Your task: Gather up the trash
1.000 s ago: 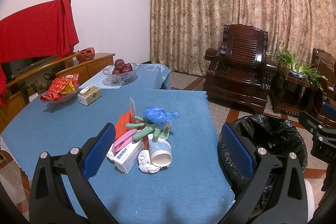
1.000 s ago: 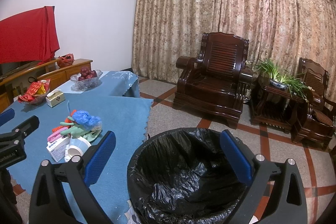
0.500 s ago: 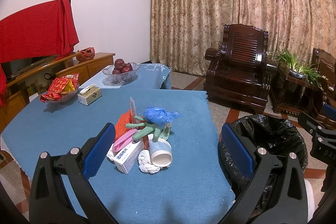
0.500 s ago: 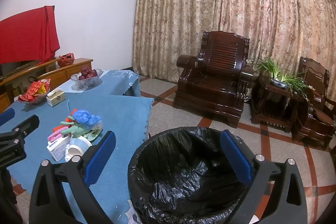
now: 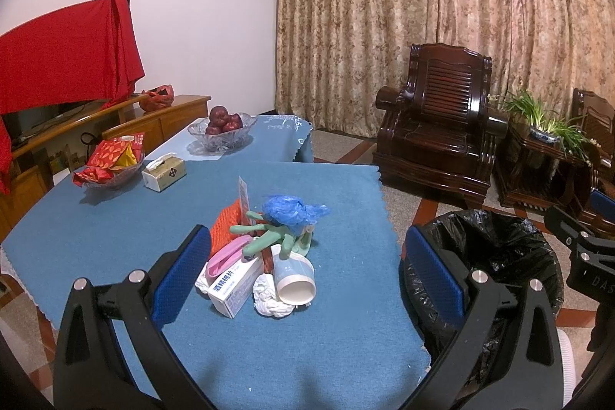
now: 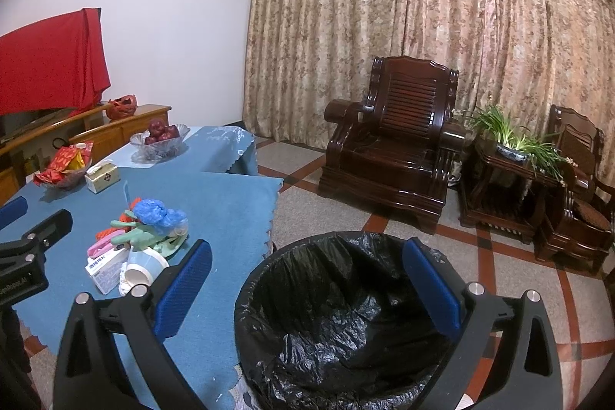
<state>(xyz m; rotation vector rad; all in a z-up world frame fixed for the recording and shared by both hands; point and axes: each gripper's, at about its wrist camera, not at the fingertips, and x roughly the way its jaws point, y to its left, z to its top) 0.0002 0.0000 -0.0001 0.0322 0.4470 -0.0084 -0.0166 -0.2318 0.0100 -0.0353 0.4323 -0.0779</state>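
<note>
Both grippers empty, jaws wide apart. Our left gripper (image 5: 307,268) hangs above the near edge of the table (image 5: 96,229), aimed at the trash pile (image 5: 265,252). Our right gripper (image 6: 307,279) sits over the bin (image 6: 269,279), which stands on the floor just beside the table's right edge, black liner open, nothing visible inside.

The pile sits near the middle of the blue cloth: paper cup (image 5: 295,279) on its side at the front, white box (image 5: 234,285) touching it on the left, crumpled tissue (image 5: 269,300) between and in front, green glove (image 5: 269,239) and blue plastic (image 5: 292,210) on top.

Step in hand, as we judge it: first pick, nothing collected yet. We'd take the cup first, since it's nearest and loose. Come down with the left, straddle the cup wall across its axis, squeeze lightly as paper crushes. Lift straight so the glove doesn't drag along. Keep off the fruit bowl (image 5: 223,133) and tissue box (image 5: 164,173) at the far side; those don't look like trash.
</note>
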